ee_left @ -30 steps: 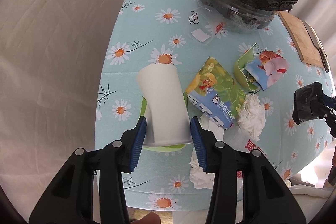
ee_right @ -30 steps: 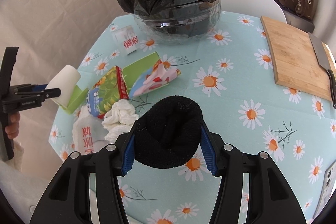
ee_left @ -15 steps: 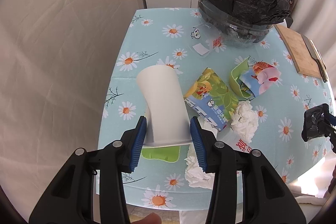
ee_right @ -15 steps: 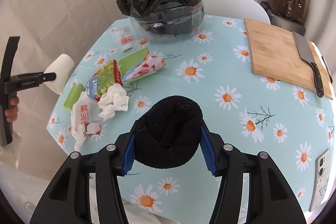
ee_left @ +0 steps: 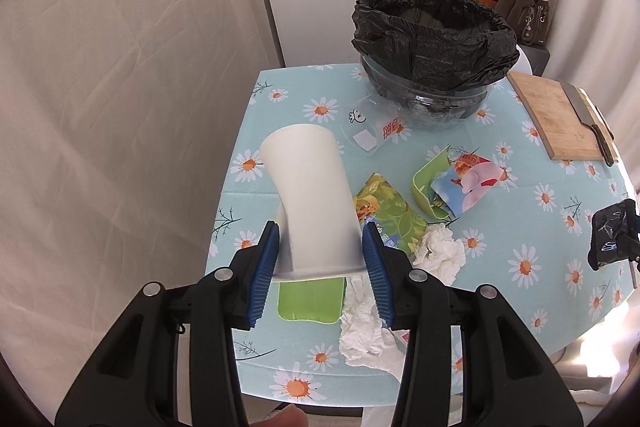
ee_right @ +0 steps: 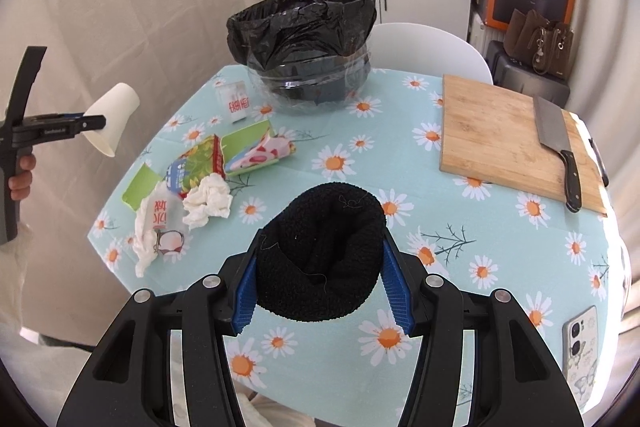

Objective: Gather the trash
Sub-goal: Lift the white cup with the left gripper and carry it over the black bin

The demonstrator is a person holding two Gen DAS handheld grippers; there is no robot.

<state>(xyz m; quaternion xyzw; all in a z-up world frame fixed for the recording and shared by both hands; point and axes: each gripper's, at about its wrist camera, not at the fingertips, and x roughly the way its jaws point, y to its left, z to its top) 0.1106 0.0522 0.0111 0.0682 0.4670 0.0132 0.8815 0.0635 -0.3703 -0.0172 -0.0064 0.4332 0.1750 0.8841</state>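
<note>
Paper cup (ee_left: 316, 203), white, fills the centre of my left view, clamped near its rim by my left gripper (ee_left: 320, 263) above the daisy tablecloth (ee_left: 288, 99). My right gripper (ee_right: 318, 277) squeezes a black knitted cloth (ee_right: 320, 259) low in its frame. Wrappers (ee_right: 200, 163) and tissues (ee_right: 208, 201) lie centre left; the black-lined bin (ee_right: 308, 51) stands at upper centre.

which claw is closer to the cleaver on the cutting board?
Right. The right claw, shut on a black knit item, is mid-table, short of the cleaver. The left claw holds a paper cup beyond the table's opposite edge.
</note>
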